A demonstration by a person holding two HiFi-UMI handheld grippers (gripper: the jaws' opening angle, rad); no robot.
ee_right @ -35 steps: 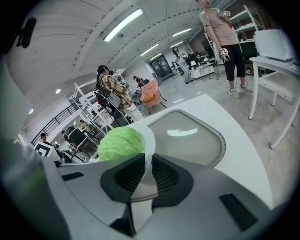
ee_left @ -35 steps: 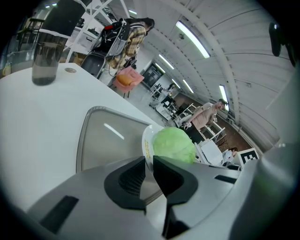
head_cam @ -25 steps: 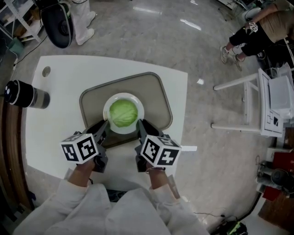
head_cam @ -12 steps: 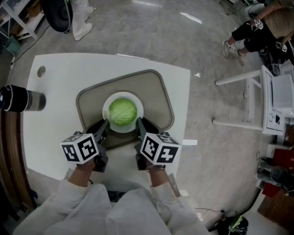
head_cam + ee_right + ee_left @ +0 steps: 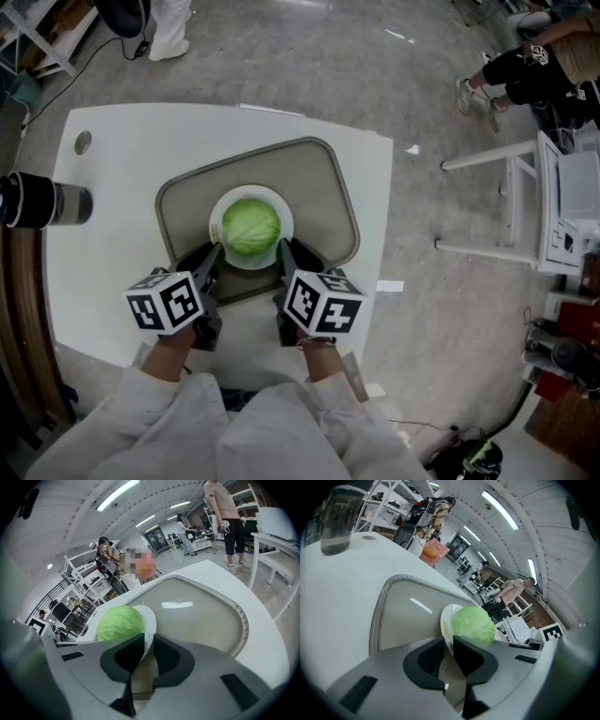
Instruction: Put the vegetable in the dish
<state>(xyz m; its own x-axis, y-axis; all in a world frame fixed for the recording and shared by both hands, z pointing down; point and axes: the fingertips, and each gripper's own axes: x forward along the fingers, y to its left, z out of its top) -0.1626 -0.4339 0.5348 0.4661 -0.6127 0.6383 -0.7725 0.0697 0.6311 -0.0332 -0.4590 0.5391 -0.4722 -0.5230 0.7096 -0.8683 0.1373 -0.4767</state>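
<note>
Already the cabbage (image 5: 251,228) sits in the white dish (image 5: 217,246) at frame centre, on the tray (image 5: 323,202); left gripper (image 5: 212,255) and right gripper (image 5: 285,251) each pinch the dish's lower rim; the cabbage looks light and prone to rolling, the dish stiff and breakable.

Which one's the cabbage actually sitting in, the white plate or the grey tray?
The plate: the cabbage rests on it. The tray only holds the plate, whose near rim the left gripper and right gripper clamp.
</note>
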